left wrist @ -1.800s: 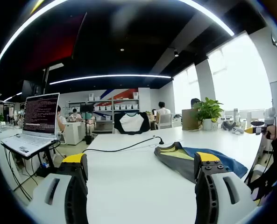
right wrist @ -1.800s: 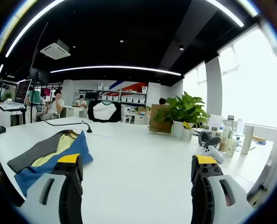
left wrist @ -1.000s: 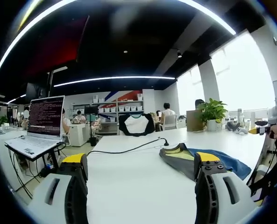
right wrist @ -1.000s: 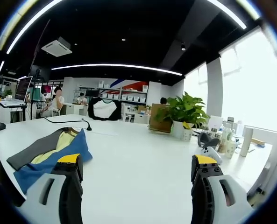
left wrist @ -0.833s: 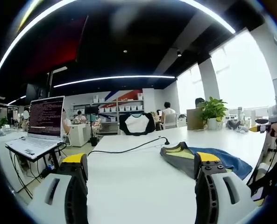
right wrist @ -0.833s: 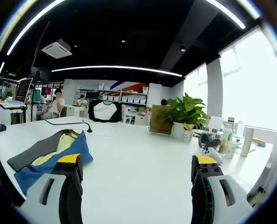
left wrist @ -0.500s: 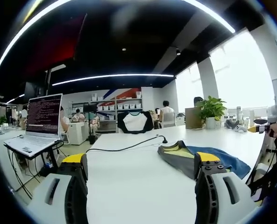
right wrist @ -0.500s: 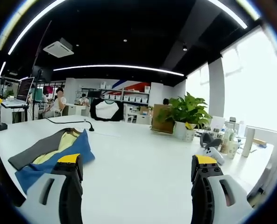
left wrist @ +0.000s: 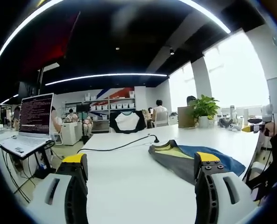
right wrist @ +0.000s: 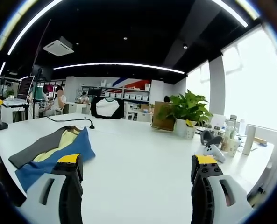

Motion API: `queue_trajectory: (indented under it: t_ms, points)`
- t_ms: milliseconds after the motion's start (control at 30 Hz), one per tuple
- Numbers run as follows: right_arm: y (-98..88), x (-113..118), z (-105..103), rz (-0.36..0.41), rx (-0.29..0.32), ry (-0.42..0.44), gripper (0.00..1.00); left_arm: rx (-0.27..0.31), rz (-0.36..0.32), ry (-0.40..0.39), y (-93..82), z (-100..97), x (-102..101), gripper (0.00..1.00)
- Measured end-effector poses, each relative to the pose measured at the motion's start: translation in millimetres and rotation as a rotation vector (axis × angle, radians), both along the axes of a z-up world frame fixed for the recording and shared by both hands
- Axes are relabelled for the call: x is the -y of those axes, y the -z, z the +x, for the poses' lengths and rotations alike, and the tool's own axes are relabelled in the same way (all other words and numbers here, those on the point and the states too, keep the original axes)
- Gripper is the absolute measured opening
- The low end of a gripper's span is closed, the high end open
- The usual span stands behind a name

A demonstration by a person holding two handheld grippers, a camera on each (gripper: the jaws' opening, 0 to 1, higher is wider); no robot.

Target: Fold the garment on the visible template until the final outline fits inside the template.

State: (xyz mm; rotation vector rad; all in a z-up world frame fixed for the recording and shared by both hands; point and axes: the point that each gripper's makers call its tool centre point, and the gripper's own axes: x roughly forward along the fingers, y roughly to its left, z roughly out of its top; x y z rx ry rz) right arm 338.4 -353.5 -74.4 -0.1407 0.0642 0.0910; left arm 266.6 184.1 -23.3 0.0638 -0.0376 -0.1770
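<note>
Room: an open office with dark ceiling and long light strips, bright windows on one side, shelves and seated people at the far end.
Surface: a wide white table (left wrist: 129,168) runs ahead of both grippers; no outline of a template can be made out on it from these low angles.
Garment: the garment (left wrist: 194,156) lies flat on the table, grey, yellow and blue, loosely folded over itself. In the left gripper view it sits ahead and to the right, partly behind that view's right jaw; in the right gripper view the garment (right wrist: 54,149) lies ahead and to the left.
Left gripper: the left gripper (left wrist: 140,179) hangs above the table with its jaws spread wide and nothing between them.
Right gripper: the right gripper (right wrist: 136,179) hovers likewise, jaws wide apart and empty, the garment beside its left jaw and not touched.
Other things: a black cable (left wrist: 117,147) crosses the table beyond the garment; a laptop (left wrist: 28,126) stands on a stand to the left; a potted plant (right wrist: 185,114) and a white controller (right wrist: 213,151) sit further off.
Step in hand: likely the approach to the cloth, before any grasp.
Doing it well: each gripper should probably come down low at an outer edge or corner, pinch a single layer and not the whole stack, and lift both sides evenly so the fold lands straight.
Caution: the cable lies near the far edge and could snag if the cloth is dragged that way.
</note>
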Motion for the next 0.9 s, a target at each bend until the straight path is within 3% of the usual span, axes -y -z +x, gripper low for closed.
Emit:
queue_trajectory:
  t_ms: [433, 900]
  points:
    - [5.2, -3.3, 1.4, -0.014, -0.024, -0.017, 1.0, 0.02, 0.007, 0.136, 4.6, 6.8, 47.1, 1.0]
    - [6.5, -1.0, 1.9, -0.019, -0.028, -0.013, 1.0, -0.02, 0.013, 0.246, 22.5, 12.2, 83.8, 0.98]
